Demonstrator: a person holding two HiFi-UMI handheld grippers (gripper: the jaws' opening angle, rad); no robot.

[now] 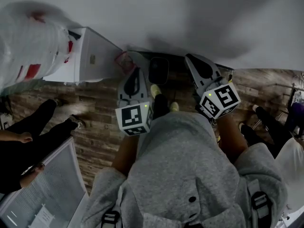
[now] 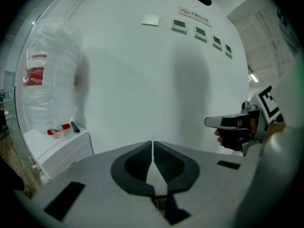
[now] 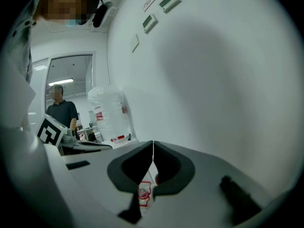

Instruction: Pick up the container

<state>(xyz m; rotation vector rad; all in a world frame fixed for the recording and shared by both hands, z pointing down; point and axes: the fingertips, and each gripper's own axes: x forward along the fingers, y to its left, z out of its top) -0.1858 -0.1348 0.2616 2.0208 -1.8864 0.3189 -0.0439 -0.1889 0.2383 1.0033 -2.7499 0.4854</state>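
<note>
Far left at the wall, beside the cabinet: red-printed container, probably | just ahead of left hand-held gripper, nearer than right hand-held gripper | both jaws together, empty

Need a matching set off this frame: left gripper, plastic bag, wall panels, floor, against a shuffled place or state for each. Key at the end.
Things:
A. left gripper
B. plastic bag
C. wall panels
D. floor

Place or state:
1. wood-plank pattern
2. stands on the white cabinet
3. jaws shut, nothing between them
4. in a row high on the white wall

Pairs: A-3, B-2, C-4, D-1.
</note>
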